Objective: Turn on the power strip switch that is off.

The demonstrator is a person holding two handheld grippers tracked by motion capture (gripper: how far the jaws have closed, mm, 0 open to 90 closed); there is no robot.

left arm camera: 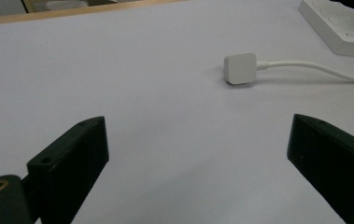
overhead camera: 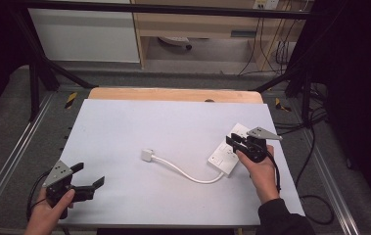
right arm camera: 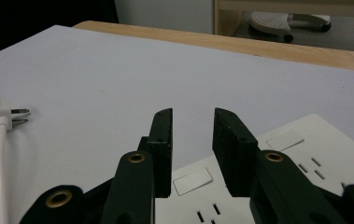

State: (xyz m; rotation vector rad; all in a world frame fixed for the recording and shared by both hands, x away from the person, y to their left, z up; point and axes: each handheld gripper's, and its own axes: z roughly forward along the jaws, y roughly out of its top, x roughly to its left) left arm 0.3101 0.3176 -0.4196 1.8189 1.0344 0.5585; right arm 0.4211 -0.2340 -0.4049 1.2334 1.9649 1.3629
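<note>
A white power strip [overhead camera: 228,151] lies at the right of the white table top [overhead camera: 139,122]. Its white cable [overhead camera: 188,175] curves left to a white plug [overhead camera: 147,155] lying near the middle. My right gripper [overhead camera: 232,142] hovers over the strip's near end, its jaws a little apart with nothing between them. In the right gripper view the gripper [right arm camera: 192,114] stands above the strip's sockets [right arm camera: 305,149], and the plug [right arm camera: 4,112] shows its prongs at the far left. My left gripper [overhead camera: 91,174] is wide open at the front left; in its view [left arm camera: 198,126] the plug [left arm camera: 241,68] lies ahead.
A wooden strip [overhead camera: 173,94] borders the table's far edge. Black frame legs [overhead camera: 36,78] stand at the back corners. Loose black cables [overhead camera: 315,147] lie on the floor to the right, and a cabinet [overhead camera: 197,29] stands behind.
</note>
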